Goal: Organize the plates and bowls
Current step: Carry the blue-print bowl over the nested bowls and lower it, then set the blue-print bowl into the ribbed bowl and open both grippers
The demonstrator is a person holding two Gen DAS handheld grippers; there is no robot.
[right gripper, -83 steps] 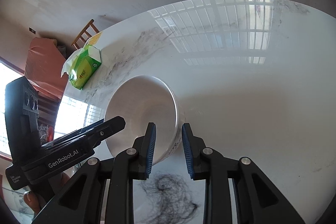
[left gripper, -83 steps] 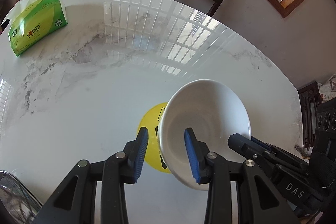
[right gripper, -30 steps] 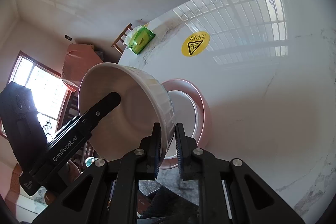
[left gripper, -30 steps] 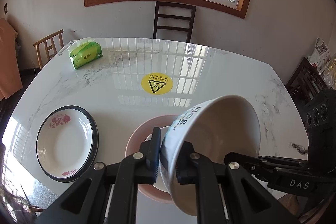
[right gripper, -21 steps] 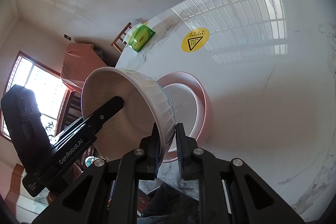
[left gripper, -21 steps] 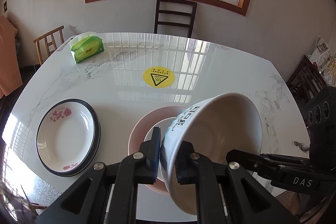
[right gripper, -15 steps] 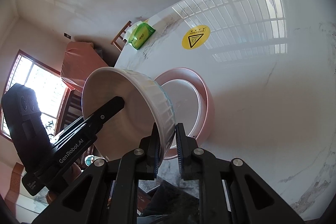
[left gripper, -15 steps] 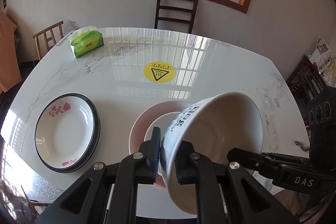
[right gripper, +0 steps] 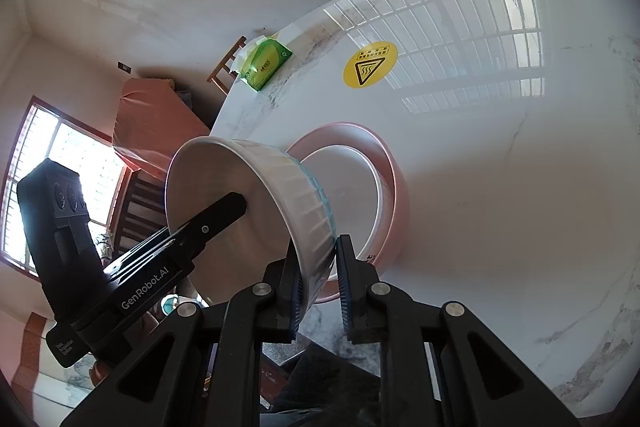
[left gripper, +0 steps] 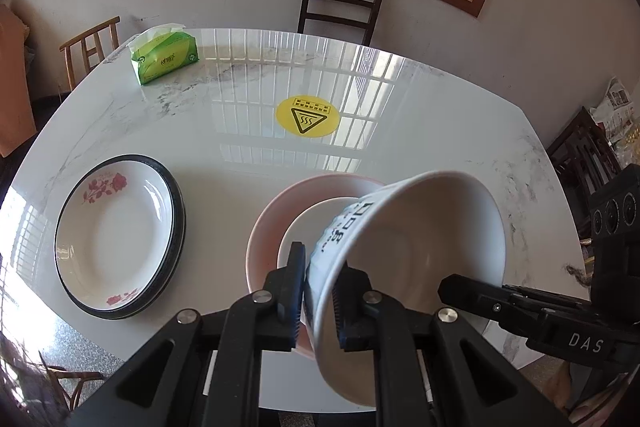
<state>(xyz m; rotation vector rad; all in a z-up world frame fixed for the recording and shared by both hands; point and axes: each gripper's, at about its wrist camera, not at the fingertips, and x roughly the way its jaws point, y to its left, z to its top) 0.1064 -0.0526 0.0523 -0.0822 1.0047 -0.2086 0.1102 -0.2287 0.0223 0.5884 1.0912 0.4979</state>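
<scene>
A white ribbed bowl (left gripper: pixel 420 247) with dark lettering on its side hangs tilted above the near table edge, held by both grippers. My left gripper (left gripper: pixel 320 291) is shut on its near rim, and my right gripper (right gripper: pixel 318 267) is shut on the opposite rim. Just behind and under it, a pink bowl (left gripper: pixel 272 215) with a smaller white bowl (left gripper: pixel 308 227) nested inside stands on the marble table (left gripper: pixel 420 131). In the right wrist view the pink bowl (right gripper: pixel 398 195) shows past the held bowl (right gripper: pixel 240 207). A rose-patterned plate (left gripper: pixel 116 235) with a black rim lies at the left.
A green tissue pack (left gripper: pixel 164 57) sits at the table's far left corner, and a yellow warning sticker (left gripper: pixel 307 115) marks the middle. A dark chair (left gripper: pixel 340 3) stands behind the table under the window. A tangle of black hair (left gripper: pixel 578 273) lies at the right edge.
Since the earliest frames the bowl left the table by the yellow sticker and now hangs tilted over the pink bowl. Over the last second both grips held and the left gripper tipped slightly downward.
</scene>
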